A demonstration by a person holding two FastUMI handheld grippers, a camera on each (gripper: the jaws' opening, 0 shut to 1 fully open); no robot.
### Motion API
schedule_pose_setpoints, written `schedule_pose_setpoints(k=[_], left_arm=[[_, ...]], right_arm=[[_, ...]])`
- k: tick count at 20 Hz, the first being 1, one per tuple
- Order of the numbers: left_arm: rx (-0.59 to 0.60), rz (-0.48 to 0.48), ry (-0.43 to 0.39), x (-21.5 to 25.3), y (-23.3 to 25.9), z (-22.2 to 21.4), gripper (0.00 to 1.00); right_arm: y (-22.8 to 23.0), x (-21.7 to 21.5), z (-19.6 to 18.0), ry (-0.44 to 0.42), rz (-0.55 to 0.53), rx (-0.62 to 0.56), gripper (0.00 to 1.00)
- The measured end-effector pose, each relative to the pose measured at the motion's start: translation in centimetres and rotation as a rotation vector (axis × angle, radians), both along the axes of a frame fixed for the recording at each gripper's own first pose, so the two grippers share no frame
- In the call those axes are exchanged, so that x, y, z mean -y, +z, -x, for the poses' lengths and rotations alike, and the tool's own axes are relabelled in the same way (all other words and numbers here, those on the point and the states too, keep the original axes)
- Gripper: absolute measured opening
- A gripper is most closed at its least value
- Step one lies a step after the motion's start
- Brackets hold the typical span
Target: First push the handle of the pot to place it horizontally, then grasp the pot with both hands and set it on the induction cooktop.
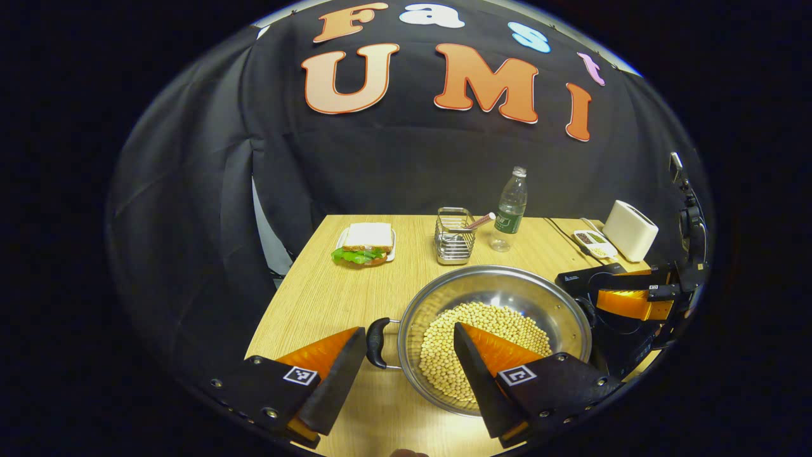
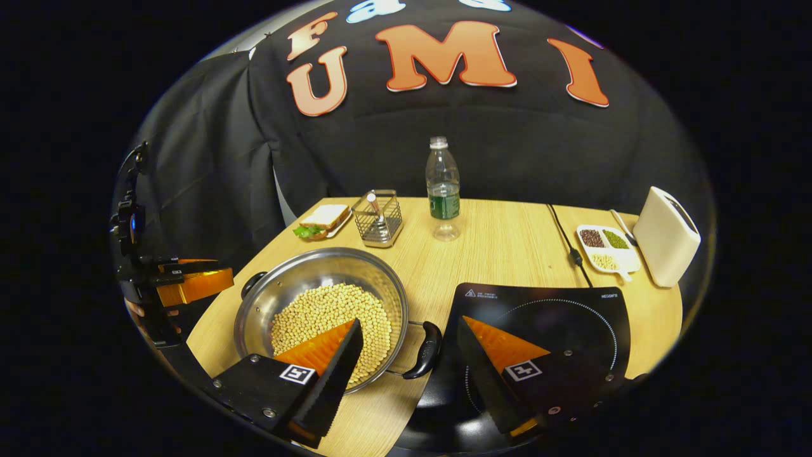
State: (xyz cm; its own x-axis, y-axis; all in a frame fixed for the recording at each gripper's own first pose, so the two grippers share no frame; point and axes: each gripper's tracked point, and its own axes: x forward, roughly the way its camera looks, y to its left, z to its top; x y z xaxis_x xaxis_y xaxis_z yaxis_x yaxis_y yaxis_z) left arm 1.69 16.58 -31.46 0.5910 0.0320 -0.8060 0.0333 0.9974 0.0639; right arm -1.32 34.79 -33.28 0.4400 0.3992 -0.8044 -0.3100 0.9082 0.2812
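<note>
- Now, wooden table point(image 2: 501, 254) running wide, bare boards open between pot and bottle.
- Black induction cooktop point(image 2: 539, 317) at the near right edge of the table, small white print along its top edge too small to read, cord trailing off toward the back.
- Steel pot point(image 2: 320, 298) full of pale beans, sitting on the wood just left of the cooktop, one black handle point(image 2: 426, 350) reaching over the cooktop's edge, the other handle point(image 1: 375, 343) pointing toward the table's left side.
- Left gripper point(image 1: 409, 355) spread wide, one finger outside the left handle, one over the beans, gripping nothing.
- Right gripper point(image 2: 409, 352) spread wide too, straddling the right handle, not closed on it.
- White toaster point(image 2: 666, 236) at the far right corner.
- Water bottle point(image 2: 443, 190), green label unreadable.
- Wire caddy point(image 2: 378, 219), sandwich plate point(image 2: 323, 221), small bean tray point(image 2: 606, 249) along the back.
</note>
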Motion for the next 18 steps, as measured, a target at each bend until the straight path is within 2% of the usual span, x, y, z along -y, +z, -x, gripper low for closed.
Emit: schedule_pose_setpoints(k=[8, 10, 11, 12, 13, 15, 18], left_arm=[[-0.082, 0.010, 0.040, -1.8, -3.8, 0.0, 0.88], [-0.093, 0.015, 0.045, -2.0, -4.6, 0.1, 0.88], [-0.098, 0.022, 0.047, -2.0, -5.0, 0.1, 0.88], [-0.101, 0.028, 0.050, -2.0, -5.4, 0.1, 0.88], [-0.103, 0.036, 0.055, -2.0, -5.8, 0.1, 0.88], [-0.102, 0.028, 0.068, -3.0, -6.3, 0.0, 0.89], [-0.112, 0.025, 0.070, -4.1, -6.8, 0.3, 0.88]], right_arm=[[-4.2, -1.3, 1.5, -0.011, 0.036, -0.182, 0.88], [-4.6, -1.3, 1.2, -0.021, 0.073, -0.177, 0.82], [-4.9, -1.3, 1.0, -0.021, 0.097, -0.178, 0.72], [-4.9, -1.6, 0.7, -0.021, 0.111, -0.166, 0.75], [-4.9, -2.0, 1.0, -0.008, 0.117, -0.170, 0.69], [-4.6, -2.6, 1.3, 0.010, 0.108, -0.163, 0.64], [-5.0, -3.5, 0.7, 0.009, 0.116, -0.151, 0.64]])
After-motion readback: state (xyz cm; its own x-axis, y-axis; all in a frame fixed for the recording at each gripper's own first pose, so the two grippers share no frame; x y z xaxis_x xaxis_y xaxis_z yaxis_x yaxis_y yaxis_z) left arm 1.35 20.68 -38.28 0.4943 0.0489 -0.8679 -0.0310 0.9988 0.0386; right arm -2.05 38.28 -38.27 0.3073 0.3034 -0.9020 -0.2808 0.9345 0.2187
